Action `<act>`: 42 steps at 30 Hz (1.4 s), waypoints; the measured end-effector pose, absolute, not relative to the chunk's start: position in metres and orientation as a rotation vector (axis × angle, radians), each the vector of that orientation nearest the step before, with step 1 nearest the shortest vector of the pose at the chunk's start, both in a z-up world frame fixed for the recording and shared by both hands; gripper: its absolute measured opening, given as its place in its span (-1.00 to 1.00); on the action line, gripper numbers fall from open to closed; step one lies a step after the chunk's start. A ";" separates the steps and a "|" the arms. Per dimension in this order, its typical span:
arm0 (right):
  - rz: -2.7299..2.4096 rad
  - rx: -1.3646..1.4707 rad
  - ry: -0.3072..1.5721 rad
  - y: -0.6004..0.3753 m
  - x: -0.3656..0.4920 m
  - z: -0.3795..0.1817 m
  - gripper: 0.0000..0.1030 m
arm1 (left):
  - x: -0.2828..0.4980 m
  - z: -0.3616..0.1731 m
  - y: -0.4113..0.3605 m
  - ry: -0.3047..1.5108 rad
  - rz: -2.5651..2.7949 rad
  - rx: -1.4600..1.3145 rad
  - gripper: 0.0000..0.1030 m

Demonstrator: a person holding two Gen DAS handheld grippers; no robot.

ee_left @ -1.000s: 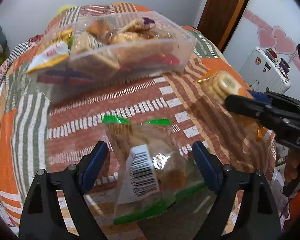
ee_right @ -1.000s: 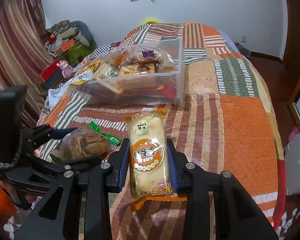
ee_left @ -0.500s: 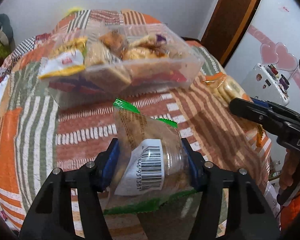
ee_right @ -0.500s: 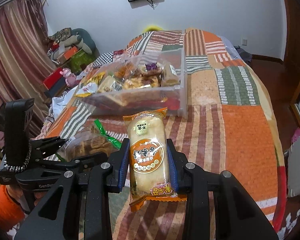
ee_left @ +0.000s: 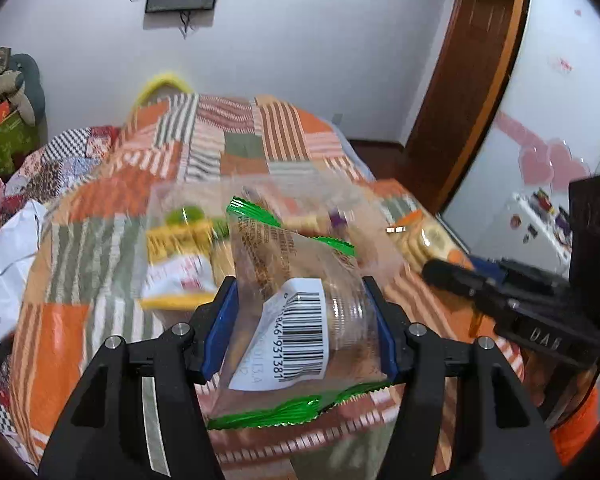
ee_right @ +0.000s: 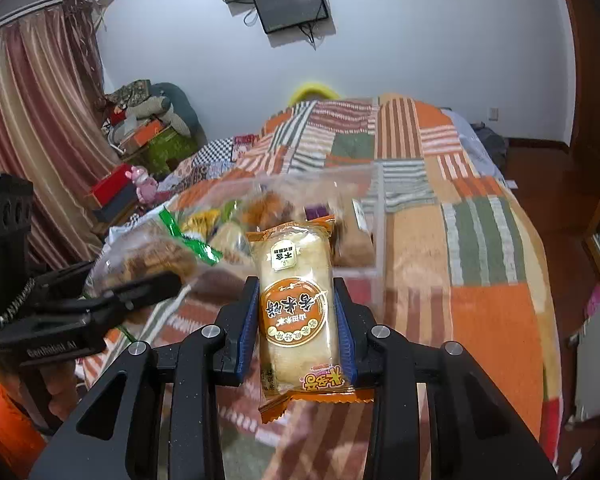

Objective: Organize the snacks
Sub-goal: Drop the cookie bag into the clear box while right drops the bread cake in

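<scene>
The left gripper [ee_left: 302, 330] is clamped on a clear green-edged barcode snack bag [ee_left: 300, 320], centre frame. The right gripper [ee_right: 296, 326] pinches an orange-trimmed rice-cracker packet [ee_right: 298, 312], also centre. Behind, a clear plastic bin [ee_right: 374, 232] holds assorted blurred snack packets.

Black hand-held gripper [ee_left: 300, 328] frames, blue finger pads [ee_right: 248, 328], silver screws, white lettering, orange sleeve [ee_right: 4, 436].

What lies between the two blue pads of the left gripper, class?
A clear green-edged snack packet with a barcode label is clamped between the left gripper pads, as the left wrist view shows; the clear snack bin lies beyond.
</scene>
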State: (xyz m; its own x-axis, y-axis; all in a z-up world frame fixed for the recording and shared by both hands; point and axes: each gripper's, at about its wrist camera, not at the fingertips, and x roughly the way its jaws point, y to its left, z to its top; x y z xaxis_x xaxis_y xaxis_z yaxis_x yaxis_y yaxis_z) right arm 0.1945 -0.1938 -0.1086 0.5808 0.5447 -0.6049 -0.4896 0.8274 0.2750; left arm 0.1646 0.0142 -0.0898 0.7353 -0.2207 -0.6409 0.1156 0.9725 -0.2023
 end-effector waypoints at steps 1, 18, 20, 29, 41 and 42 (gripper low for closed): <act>0.606 0.082 0.727 -0.191 0.198 -0.106 -0.39 | 0.169 -0.087 0.017 0.712 -0.178 -0.154 0.16; 0.626 0.088 0.743 -0.142 0.259 -0.112 -0.39 | 0.245 -0.101 0.051 0.718 -0.095 -0.221 0.16; 0.624 0.082 0.754 -0.138 0.266 -0.114 -0.39 | 0.248 -0.103 0.050 0.717 -0.091 -0.223 0.16; 0.619 0.055 0.792 -0.131 0.271 -0.122 -0.31 | 0.250 -0.106 0.053 0.725 -0.091 -0.204 0.19; 0.616 0.016 0.672 -0.152 0.230 -0.076 -0.27 | 0.196 -0.062 0.059 0.625 -0.111 -0.191 0.19; 0.618 0.021 0.658 -0.155 0.226 -0.071 -0.27 | 0.185 -0.053 0.059 0.600 -0.112 -0.187 0.19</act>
State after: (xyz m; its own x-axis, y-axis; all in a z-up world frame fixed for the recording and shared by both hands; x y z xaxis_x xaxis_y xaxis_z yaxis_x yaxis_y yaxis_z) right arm 0.2258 -0.1552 -0.0710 0.6193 0.5437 -0.5665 -0.5308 0.8215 0.2082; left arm 0.1855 0.0592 -0.0533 0.8198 -0.1589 -0.5501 0.0502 0.9770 -0.2073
